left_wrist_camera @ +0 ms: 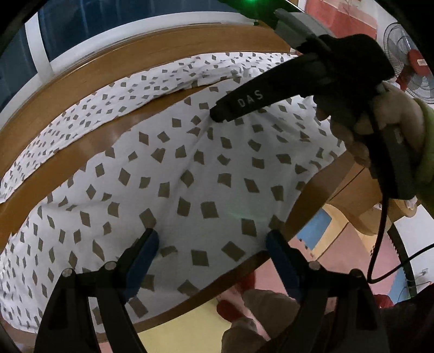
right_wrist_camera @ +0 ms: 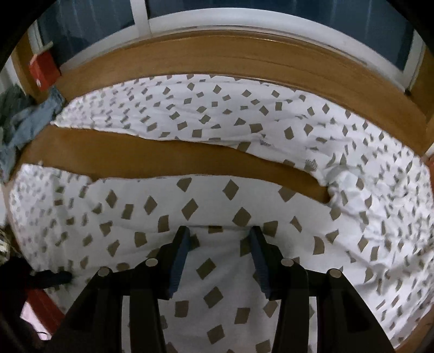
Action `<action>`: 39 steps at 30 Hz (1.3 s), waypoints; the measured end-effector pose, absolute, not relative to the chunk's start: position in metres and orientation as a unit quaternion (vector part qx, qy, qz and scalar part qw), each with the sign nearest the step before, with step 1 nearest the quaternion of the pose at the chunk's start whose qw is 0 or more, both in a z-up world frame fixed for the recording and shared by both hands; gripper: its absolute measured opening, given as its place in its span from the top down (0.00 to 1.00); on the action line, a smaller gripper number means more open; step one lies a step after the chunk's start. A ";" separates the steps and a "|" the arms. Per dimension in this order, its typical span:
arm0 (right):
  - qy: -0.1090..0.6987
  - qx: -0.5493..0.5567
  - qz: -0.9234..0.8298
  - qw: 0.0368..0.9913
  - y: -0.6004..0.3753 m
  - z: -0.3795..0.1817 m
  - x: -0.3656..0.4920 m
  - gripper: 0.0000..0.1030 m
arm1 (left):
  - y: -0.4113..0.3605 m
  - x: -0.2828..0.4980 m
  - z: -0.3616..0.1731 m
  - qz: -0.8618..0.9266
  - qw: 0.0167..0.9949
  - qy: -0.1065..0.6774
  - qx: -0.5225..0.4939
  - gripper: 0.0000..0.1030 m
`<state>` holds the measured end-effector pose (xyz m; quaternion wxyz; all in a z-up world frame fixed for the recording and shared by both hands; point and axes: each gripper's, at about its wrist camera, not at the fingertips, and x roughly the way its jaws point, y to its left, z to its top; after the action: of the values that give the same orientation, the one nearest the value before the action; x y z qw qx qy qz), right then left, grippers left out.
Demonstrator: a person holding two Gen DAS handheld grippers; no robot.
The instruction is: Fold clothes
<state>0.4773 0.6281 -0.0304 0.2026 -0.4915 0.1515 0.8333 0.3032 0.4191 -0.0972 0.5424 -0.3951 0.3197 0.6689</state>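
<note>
Garment: white cloth printed with grey-brown squares (right_wrist_camera: 217, 271), spread over the wooden table (right_wrist_camera: 168, 152), long axis left to right; a far strip lies apart across a bare band of wood
Right gripper (right_wrist_camera: 220, 236): jaws spread, tips down on the near panel, nothing pinched
Left gripper (left_wrist_camera: 213, 239): jaws spread, over the cloth at the table's near edge
Key relation: cloth lies directly under and beyond both grippers; right gripper sits nearer the panel's middle, left nearer the hem
Judged step: positioning for a fold
Far left: blue-grey clothes (right_wrist_camera: 29, 122)

Wood table (right_wrist_camera: 108, 152) by dark window w/ white frame (right_wrist_camera: 141, 16); fan (left_wrist_camera: 415, 68) at right, pink floor (left_wrist_camera: 385, 260).
</note>
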 end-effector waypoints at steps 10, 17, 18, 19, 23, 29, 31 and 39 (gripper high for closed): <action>0.187 -0.426 0.850 0.247 0.667 0.016 0.607 0.55 | 0.435 0.323 -0.069 0.688 0.550 0.318 -0.351 0.22; 0.247 -0.435 0.825 0.263 0.722 -0.001 0.710 0.55 | 0.485 0.381 -0.063 0.672 0.574 0.327 -0.334 0.22; 0.250 -0.437 0.823 0.263 0.728 -0.004 0.715 0.55 | 0.491 0.389 -0.065 0.669 0.576 0.329 -0.336 0.22; 0.253 -0.438 0.822 0.262 0.733 -0.006 0.724 0.55 | 0.499 0.398 -0.067 0.666 0.577 0.330 -0.339 0.22; 0.282 -0.434 0.814 0.265 0.752 -0.012 0.755 0.55 | 0.530 0.435 -0.073 0.658 0.581 0.333 -0.344 0.22; 0.347 -0.415 0.798 0.263 0.777 -0.023 0.785 0.55 | 0.569 0.475 -0.077 0.662 0.580 0.324 -0.346 0.22; 0.359 -0.416 0.795 0.257 0.784 -0.027 0.788 0.54 | 0.578 0.485 -0.078 0.664 0.578 0.323 -0.348 0.22; 0.429 -0.382 0.787 0.225 0.802 -0.033 0.777 0.54 | 0.601 0.511 -0.077 0.658 0.581 0.335 -0.342 0.22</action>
<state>0.7768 0.8024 -0.0335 0.2253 -0.3823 0.4293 0.7866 0.5112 0.6008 -0.0769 0.5812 -0.3416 0.3354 0.6581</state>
